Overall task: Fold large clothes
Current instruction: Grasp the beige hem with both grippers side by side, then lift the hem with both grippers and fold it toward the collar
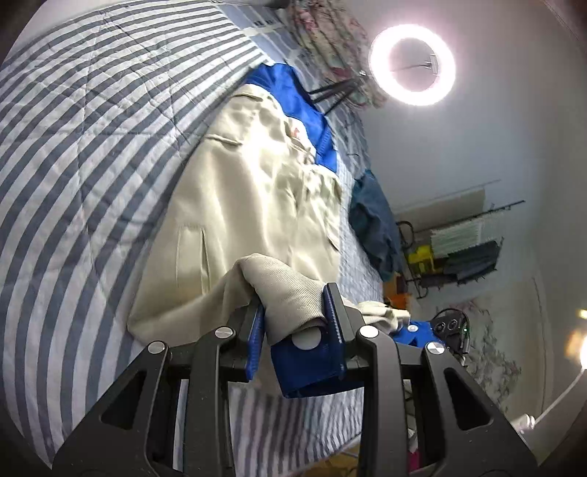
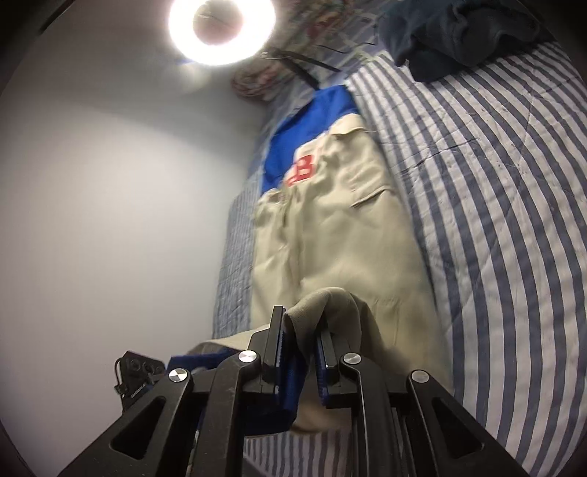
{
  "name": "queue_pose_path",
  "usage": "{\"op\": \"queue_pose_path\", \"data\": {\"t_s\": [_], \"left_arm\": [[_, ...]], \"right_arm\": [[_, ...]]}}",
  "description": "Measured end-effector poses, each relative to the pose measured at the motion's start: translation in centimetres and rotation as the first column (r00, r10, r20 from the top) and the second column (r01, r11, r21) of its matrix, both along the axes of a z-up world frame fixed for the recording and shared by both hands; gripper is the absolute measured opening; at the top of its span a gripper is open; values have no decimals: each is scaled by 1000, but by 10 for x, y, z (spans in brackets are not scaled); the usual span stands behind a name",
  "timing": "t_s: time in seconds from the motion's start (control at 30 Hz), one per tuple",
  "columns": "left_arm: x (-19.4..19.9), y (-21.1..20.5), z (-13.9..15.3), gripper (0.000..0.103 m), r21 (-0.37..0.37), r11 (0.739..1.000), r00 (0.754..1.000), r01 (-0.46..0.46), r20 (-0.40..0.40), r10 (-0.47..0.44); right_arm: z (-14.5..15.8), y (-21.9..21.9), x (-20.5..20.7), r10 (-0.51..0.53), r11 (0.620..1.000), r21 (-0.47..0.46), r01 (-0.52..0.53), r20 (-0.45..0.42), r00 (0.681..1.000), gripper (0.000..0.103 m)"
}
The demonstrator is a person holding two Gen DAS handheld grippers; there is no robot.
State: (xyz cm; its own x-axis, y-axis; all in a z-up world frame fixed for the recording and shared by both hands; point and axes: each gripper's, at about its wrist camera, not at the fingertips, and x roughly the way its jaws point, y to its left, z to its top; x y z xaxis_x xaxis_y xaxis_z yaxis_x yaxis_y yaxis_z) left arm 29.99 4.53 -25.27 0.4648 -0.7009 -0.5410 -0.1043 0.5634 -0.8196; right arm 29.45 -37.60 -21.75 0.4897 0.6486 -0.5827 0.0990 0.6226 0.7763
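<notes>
Both wrist cams close, facing along jacket (image 1: 238, 190) twd ring light (image 2: 221, 31)

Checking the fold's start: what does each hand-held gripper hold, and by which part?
Both hold the beige and blue jacket: the left hand-held gripper and right hand-held gripper each pinch a bunched fold at its near edge.

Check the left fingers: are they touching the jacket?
Touching. The left wrist view shows the left gripper clamped on a bunch of the beige and blue jacket, fabric pressed between both fingers.
</notes>
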Motion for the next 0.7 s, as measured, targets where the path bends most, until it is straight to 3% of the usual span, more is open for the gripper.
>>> {"op": "queue_pose_path", "data": {"t_s": [0.23, 0.4, 0.5, 0.6, 0.67, 0.7], "left_arm": [[35, -8, -35, 30, 36, 999, 998, -27, -49, 29], [44, -9, -55, 30, 18, 999, 995, -43, -86, 44], [47, -6, -58, 31, -9, 999, 994, -33, -106, 31], [52, 1, -57, 38, -59, 998, 992, -21, -123, 14], [51, 9, -49, 58, -96, 995, 994, -23, -107, 13], [50, 14, -43, 64, -96, 995, 996, -31, -85, 23]], "right_arm": [[-35, -1, 35, -22, 1000, -14, 21, -83, 996, 13], [-55, -7, 46, -27, 999, 37, 33, -135, 990, 18], [-55, -16, 46, -40, 994, 97, 55, -150, 988, 33], [-43, -27, 39, -64, 990, 113, 80, -141, 988, 81], [-32, -38, 31, -62, 985, 157, 76, -95, 994, 82], [-25, -41, 27, -52, 984, 168, 62, -61, 997, 79]]}}
